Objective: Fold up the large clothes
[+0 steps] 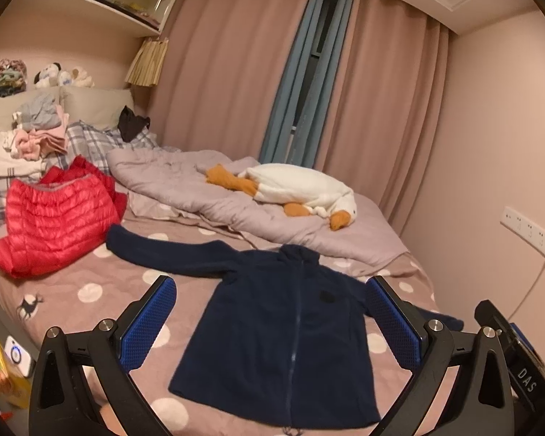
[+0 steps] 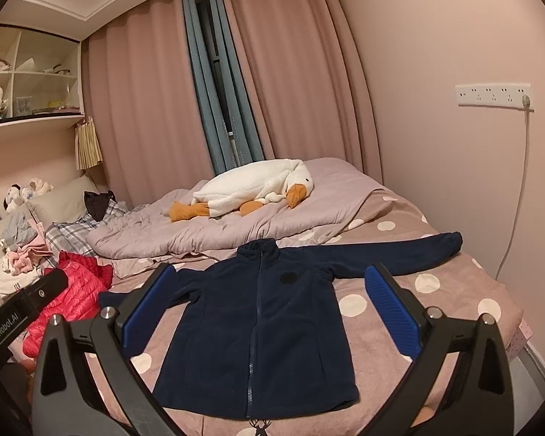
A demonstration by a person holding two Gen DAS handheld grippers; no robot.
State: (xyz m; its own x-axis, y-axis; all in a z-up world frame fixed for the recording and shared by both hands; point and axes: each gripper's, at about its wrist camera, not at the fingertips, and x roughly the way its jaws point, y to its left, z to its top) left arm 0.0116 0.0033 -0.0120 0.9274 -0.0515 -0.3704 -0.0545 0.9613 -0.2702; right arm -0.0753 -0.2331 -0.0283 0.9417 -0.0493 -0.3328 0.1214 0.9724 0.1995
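A navy fleece jacket [image 1: 272, 330] [image 2: 261, 330] lies flat and zipped on the pink dotted bedsheet [image 1: 91, 290] [image 2: 436, 312], front up, both sleeves spread out sideways. My left gripper [image 1: 270, 285] hovers open above the jacket's chest, its blue pads wide apart and holding nothing. My right gripper [image 2: 269, 272] is open too, above the same jacket, with nothing between its fingers. The right gripper's body [image 1: 508, 341] shows at the right edge of the left wrist view, and the left gripper's body [image 2: 21, 309] at the left edge of the right wrist view.
A red puffer jacket [image 1: 58, 218] [image 2: 76, 290] lies left of the navy one. Behind them are a bunched lilac duvet [image 1: 207, 189] with a white goose plush [image 1: 301, 189] [image 2: 258, 185], and a pile of clothes [image 1: 36, 134] near the pillows. The wall [image 2: 454, 163] borders the bed's right side.
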